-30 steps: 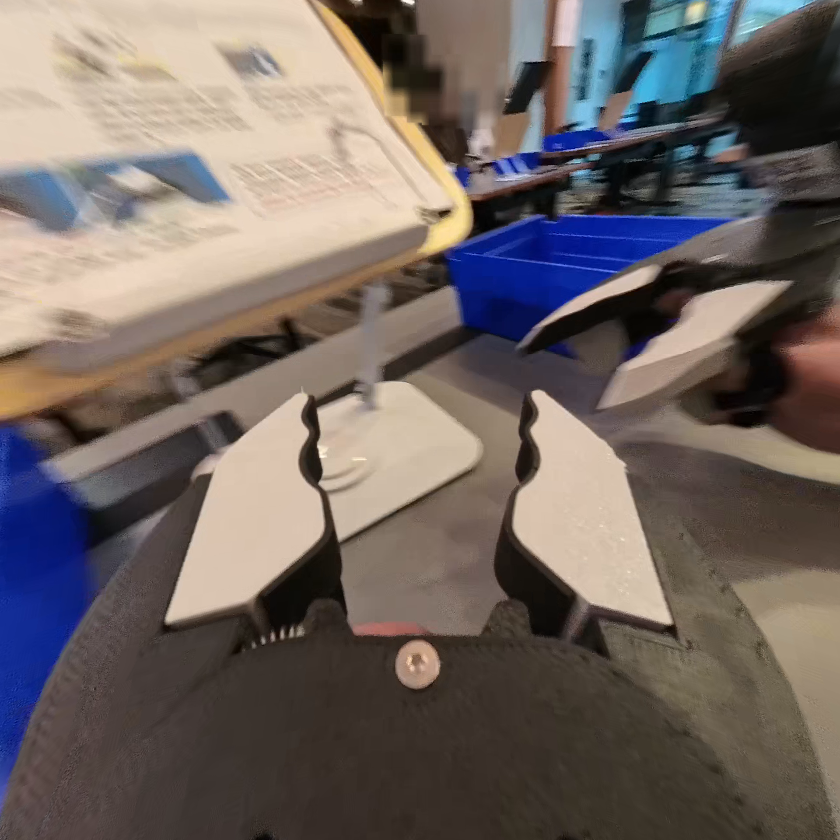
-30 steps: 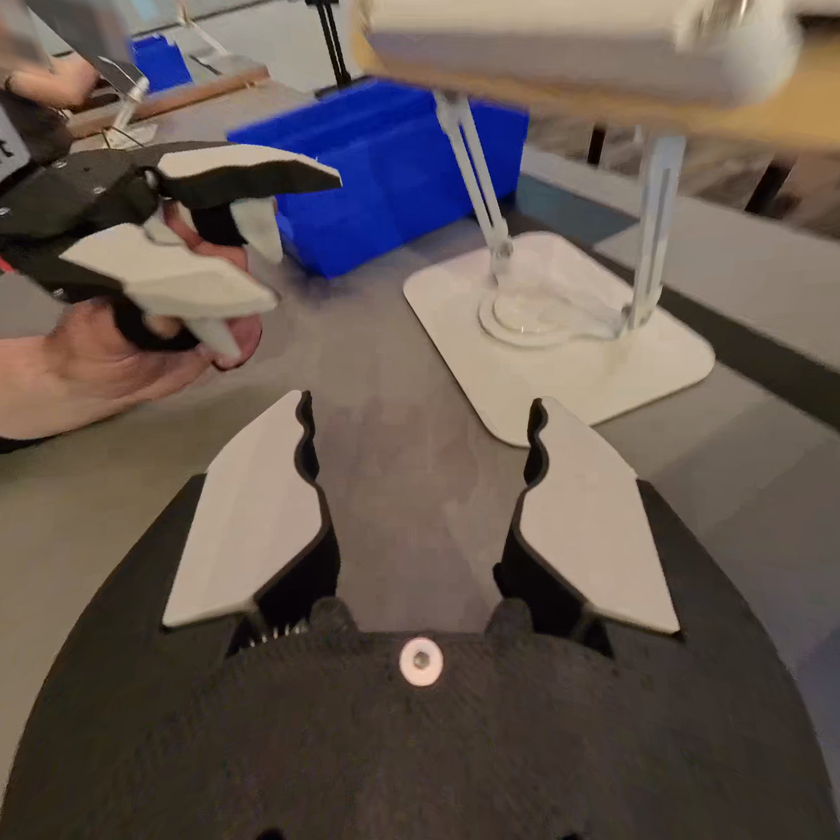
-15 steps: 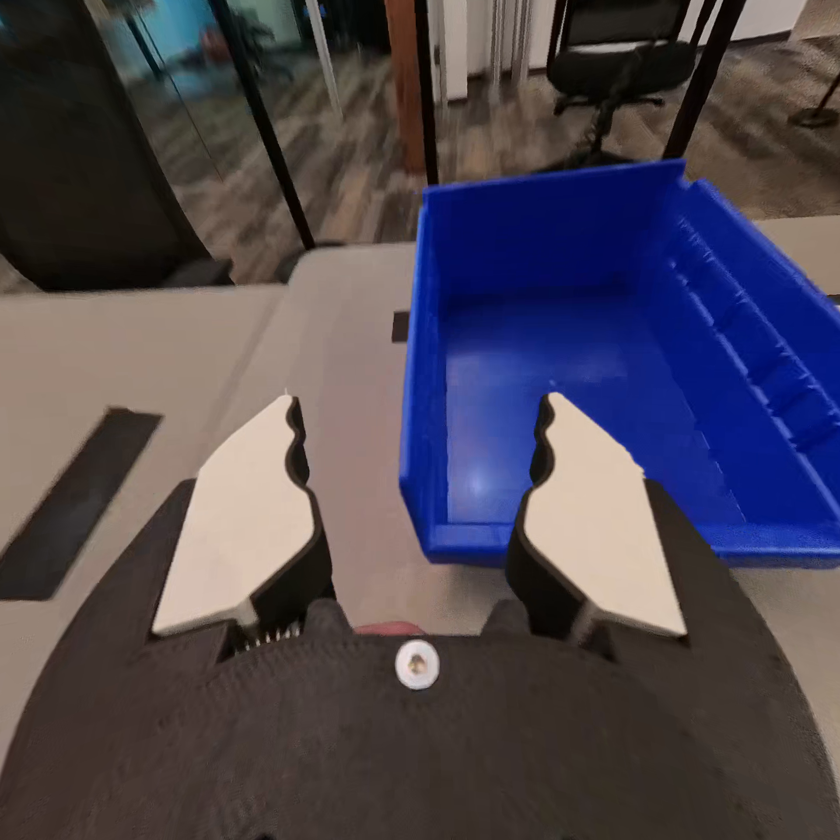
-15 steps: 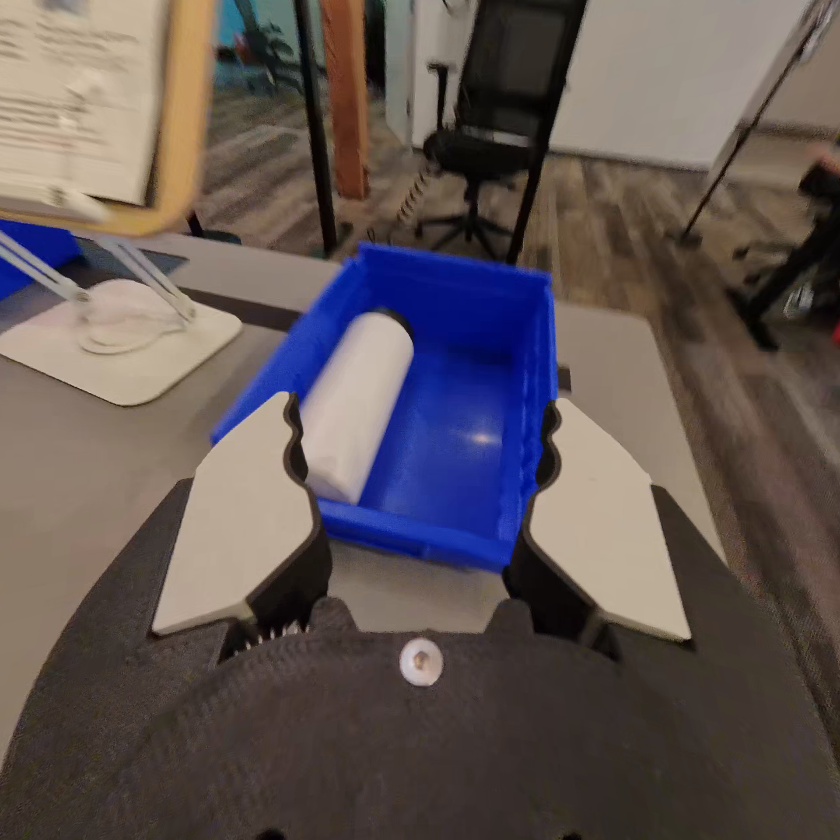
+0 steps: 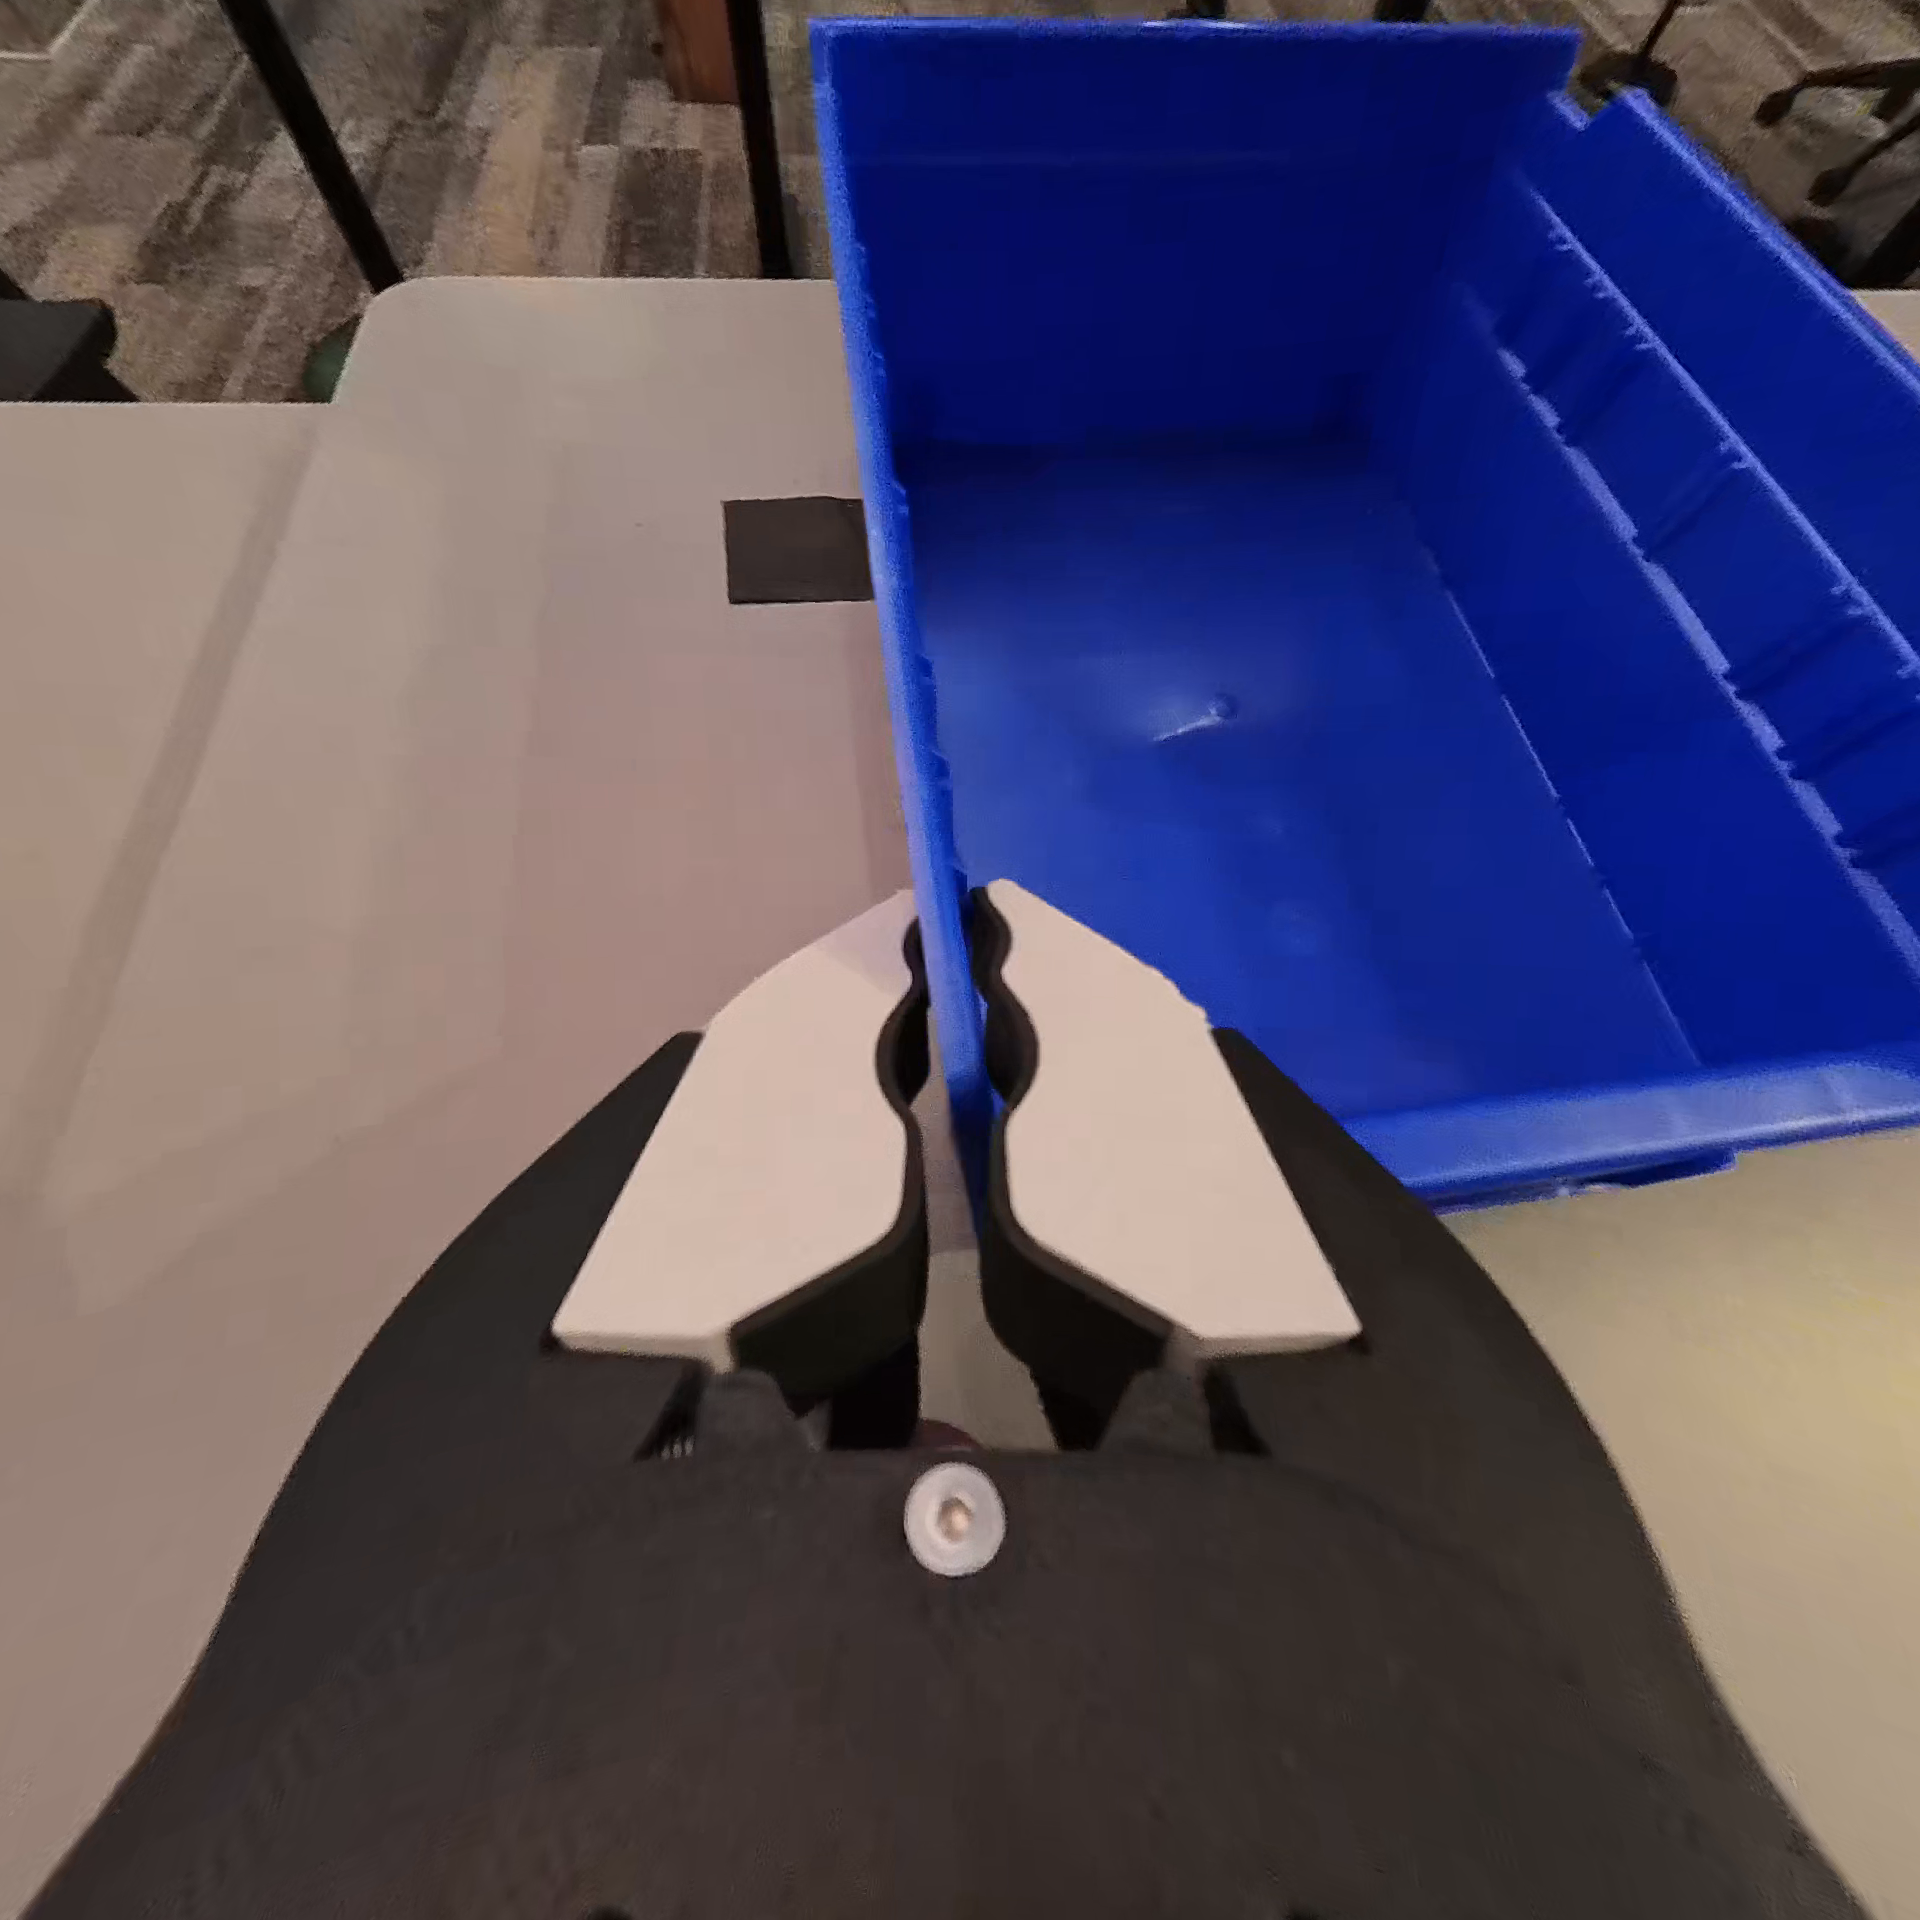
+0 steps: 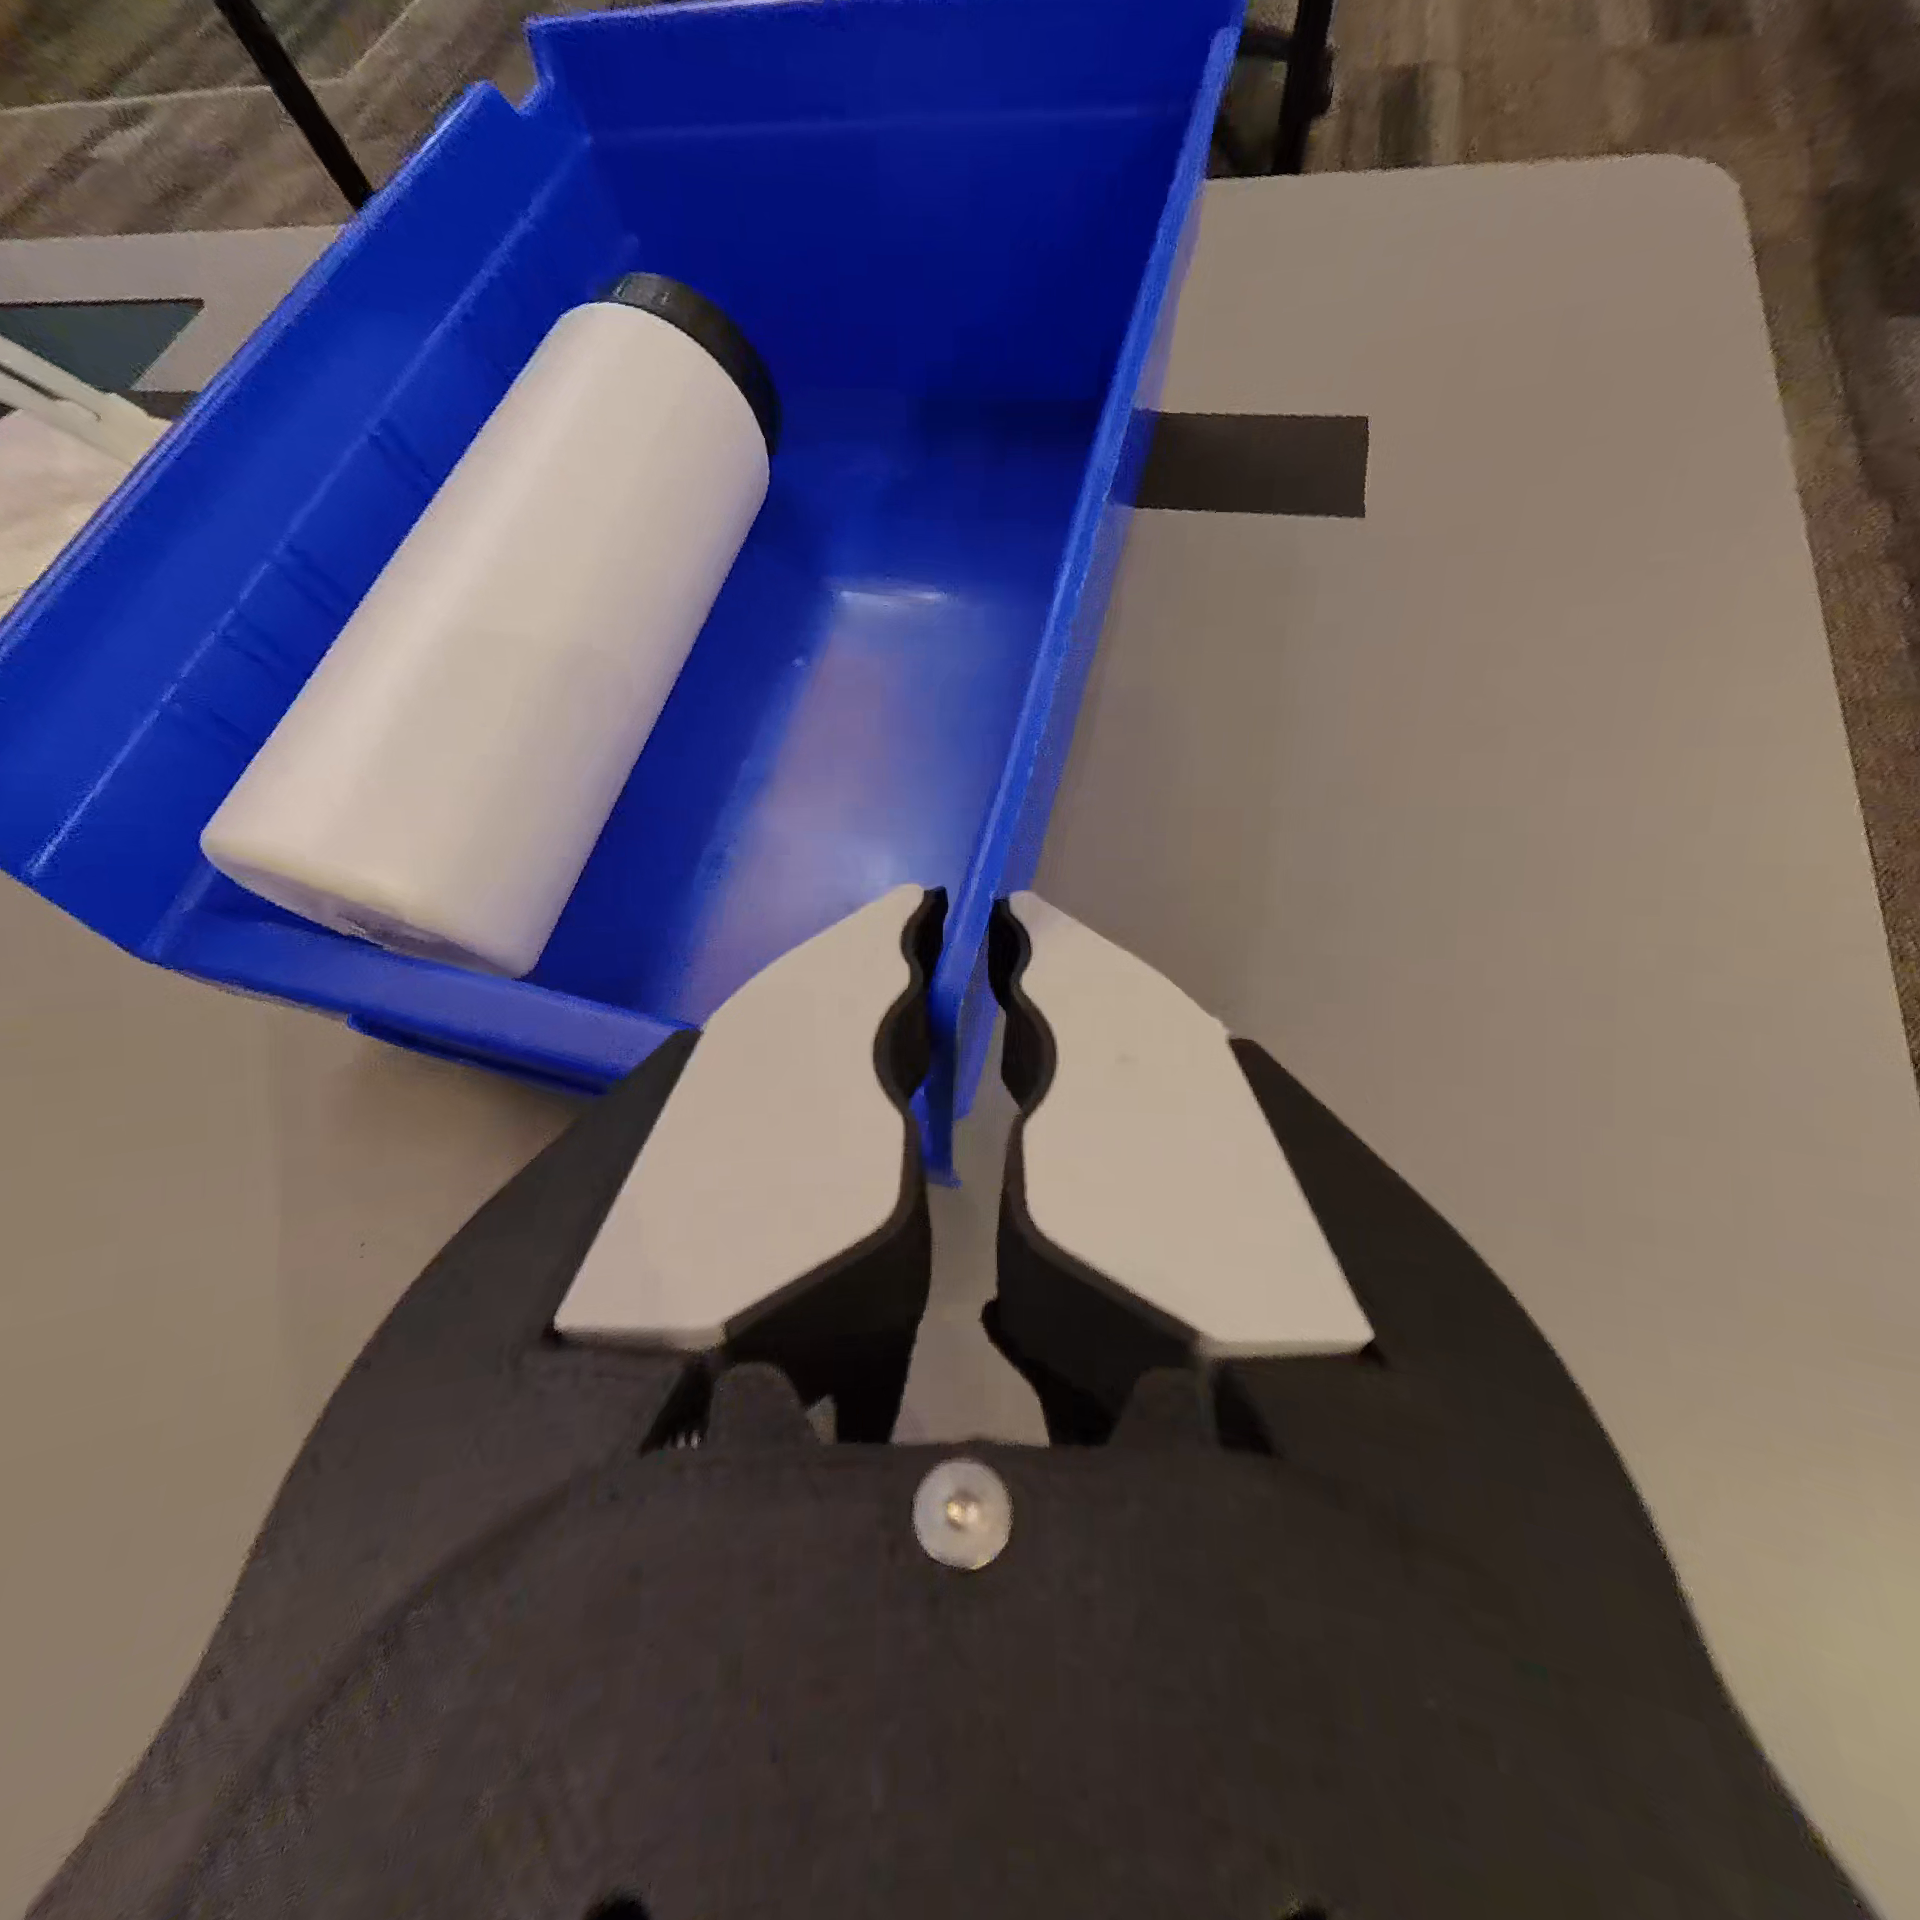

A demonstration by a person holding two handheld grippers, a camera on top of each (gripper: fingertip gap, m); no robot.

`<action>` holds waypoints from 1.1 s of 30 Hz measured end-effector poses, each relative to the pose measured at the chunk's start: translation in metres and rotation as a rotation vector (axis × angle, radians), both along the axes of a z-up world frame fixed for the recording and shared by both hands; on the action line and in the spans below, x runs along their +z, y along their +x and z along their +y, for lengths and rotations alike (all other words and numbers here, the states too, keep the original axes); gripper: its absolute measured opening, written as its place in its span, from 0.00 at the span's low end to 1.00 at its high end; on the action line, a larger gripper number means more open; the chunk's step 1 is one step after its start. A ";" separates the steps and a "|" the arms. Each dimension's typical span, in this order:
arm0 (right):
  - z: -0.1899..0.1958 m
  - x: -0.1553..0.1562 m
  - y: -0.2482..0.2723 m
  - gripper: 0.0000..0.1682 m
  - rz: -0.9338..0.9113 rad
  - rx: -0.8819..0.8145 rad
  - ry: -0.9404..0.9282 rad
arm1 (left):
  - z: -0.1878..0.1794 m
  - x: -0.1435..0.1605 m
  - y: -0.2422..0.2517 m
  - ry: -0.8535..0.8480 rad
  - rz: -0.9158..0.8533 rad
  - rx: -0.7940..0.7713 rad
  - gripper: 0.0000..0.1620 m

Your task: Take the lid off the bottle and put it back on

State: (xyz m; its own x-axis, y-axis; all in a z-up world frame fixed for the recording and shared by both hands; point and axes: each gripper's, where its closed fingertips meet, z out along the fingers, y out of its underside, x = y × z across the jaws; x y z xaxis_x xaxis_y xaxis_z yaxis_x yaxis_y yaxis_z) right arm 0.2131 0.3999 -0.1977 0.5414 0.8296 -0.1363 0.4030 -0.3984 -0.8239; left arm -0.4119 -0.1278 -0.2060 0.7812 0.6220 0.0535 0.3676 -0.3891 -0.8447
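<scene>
A white bottle (image 6: 499,644) with a black lid (image 6: 717,343) lies on its side in a blue bin (image 6: 1122,468), lid end pointing away from me. My right gripper (image 6: 966,904) is shut on that bin's right wall near its front corner. In the left wrist view, a second blue bin (image 5: 883,520) stands empty on the table. My left gripper (image 5: 951,904) is shut on this bin's left wall near the front corner. Neither gripper touches the bottle. Neither view shows the other gripper.
The bins stand on a grey table (image 5: 416,727) with rounded far corners. Black tape patches lie on it beside the bins (image 5: 795,551) (image 6: 1247,462). A white stand base (image 6: 52,468) shows at the far left of the right wrist view. Carpeted floor lies beyond the table.
Both grippers swung from the document stand to the blue bins, moved in, and closed from wide open onto the bin walls.
</scene>
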 end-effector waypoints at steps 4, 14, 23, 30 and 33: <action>0.001 -0.001 0.001 0.04 -0.050 0.026 0.043 | -0.005 -0.001 0.006 -0.024 0.009 -0.049 0.03; -0.018 -0.002 0.007 0.05 -0.078 0.149 0.035 | -0.044 -0.002 0.038 -0.030 -0.038 -0.243 0.03; -0.060 -0.003 0.021 0.06 -0.074 0.365 0.021 | -0.105 -0.003 0.094 -0.068 -0.074 -0.477 0.03; -0.102 -0.003 0.023 0.03 -0.038 0.549 0.002 | -0.138 -0.002 0.151 -0.013 -0.111 -0.681 0.03; -0.117 -0.003 0.018 0.02 -0.029 0.598 -0.024 | -0.144 -0.002 0.175 -0.005 -0.142 -0.772 0.04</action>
State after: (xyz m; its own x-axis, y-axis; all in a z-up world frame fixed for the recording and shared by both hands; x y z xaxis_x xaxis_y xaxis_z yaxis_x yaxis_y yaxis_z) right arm 0.2310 0.2828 -0.2007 -0.0150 0.9885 -0.1506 0.5850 -0.1135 -0.8030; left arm -0.2367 -0.2713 -0.2082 0.9785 -0.0940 0.1835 0.0955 -0.5823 -0.8074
